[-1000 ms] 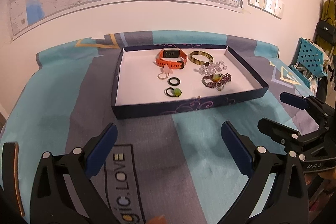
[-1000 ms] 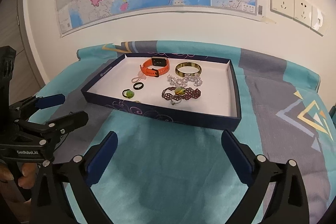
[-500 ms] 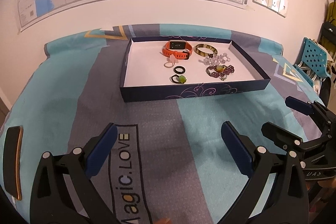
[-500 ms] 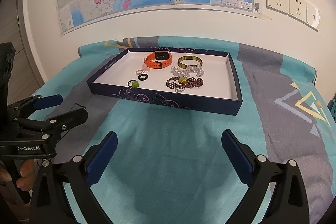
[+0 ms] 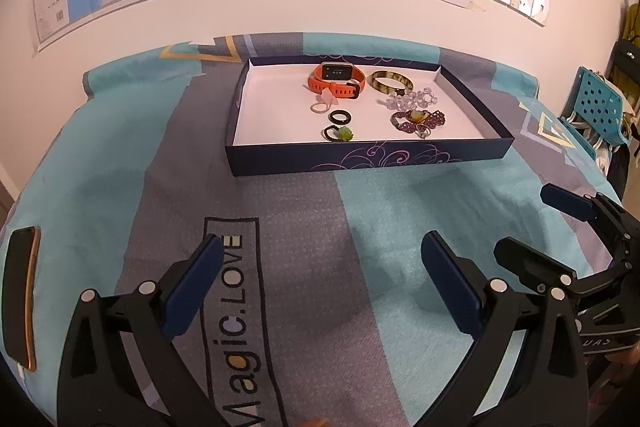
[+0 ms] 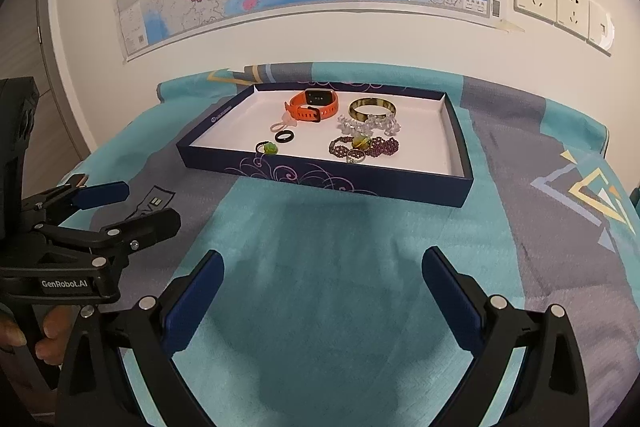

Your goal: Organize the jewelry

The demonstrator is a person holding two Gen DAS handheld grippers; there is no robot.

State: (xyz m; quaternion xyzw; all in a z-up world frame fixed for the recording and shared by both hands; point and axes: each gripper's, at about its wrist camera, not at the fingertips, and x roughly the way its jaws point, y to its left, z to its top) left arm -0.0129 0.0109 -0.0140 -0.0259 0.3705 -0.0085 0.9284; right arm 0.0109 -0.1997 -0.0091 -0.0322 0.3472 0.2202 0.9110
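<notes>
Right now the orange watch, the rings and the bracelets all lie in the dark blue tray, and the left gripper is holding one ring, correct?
Not quite. The left gripper is open and holds nothing, as the left wrist view shows. The orange watch, rings and bracelets do lie in the tray.

A navy tray holds the jewelry: orange watch at 12 o'clock, amber bangle and clear beads at 2, purple bracelet at 4, black ring center.
</notes>
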